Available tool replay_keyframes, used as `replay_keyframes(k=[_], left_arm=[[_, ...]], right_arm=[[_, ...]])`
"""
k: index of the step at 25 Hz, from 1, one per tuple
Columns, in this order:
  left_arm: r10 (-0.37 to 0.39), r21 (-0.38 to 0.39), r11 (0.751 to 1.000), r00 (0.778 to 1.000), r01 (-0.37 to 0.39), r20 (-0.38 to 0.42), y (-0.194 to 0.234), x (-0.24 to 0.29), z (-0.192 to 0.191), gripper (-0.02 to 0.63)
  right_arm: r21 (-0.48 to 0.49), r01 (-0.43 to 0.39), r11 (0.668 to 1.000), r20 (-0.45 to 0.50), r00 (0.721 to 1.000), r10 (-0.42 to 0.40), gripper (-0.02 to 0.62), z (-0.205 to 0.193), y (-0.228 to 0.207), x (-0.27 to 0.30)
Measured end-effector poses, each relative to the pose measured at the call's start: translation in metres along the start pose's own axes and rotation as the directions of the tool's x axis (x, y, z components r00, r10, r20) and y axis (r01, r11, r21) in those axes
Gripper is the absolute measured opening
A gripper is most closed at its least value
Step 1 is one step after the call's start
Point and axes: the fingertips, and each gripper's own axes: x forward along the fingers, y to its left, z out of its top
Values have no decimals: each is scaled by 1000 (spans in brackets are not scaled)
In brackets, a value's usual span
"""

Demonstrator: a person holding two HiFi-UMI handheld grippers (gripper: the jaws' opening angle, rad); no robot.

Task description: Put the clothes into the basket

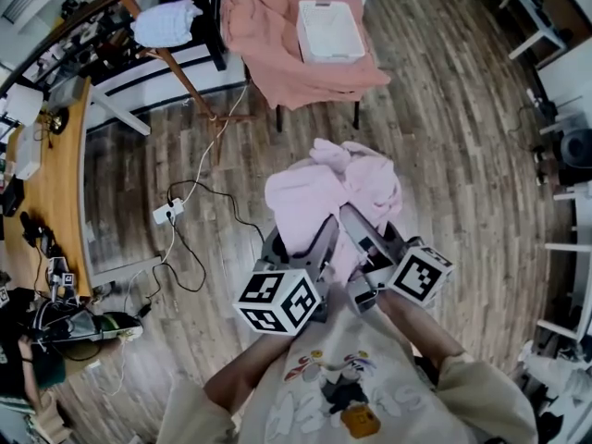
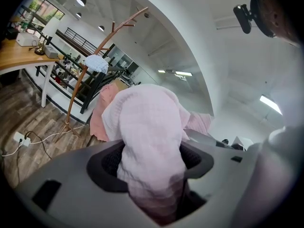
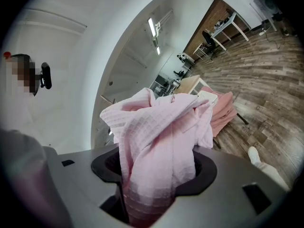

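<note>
A pale pink waffle-weave garment [image 1: 333,192] is bunched up in the air above the wooden floor, held from below by both grippers. My left gripper [image 1: 310,252] is shut on one fold of it; in the left gripper view the pink cloth [image 2: 152,151] fills the space between the jaws. My right gripper [image 1: 365,239] is shut on another fold, and that cloth [image 3: 156,160] bulges up between its jaws too. A white basket [image 1: 328,30] stands on a table draped in salmon cloth [image 1: 277,63] at the far end of the head view.
A wooden coat stand [image 1: 180,77] with a white garment [image 1: 166,21] on it rises left of the table. A power strip and cables [image 1: 171,213] lie on the floor at left. Desks line the left and right edges.
</note>
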Motion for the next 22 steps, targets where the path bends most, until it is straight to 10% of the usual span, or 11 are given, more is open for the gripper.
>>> replay_keyframes(k=[22], left_arm=[[87, 16, 996, 996, -88, 32, 1, 278, 150, 288]], right_arm=[[83, -90, 992, -71, 993, 96, 278, 234, -106, 191]])
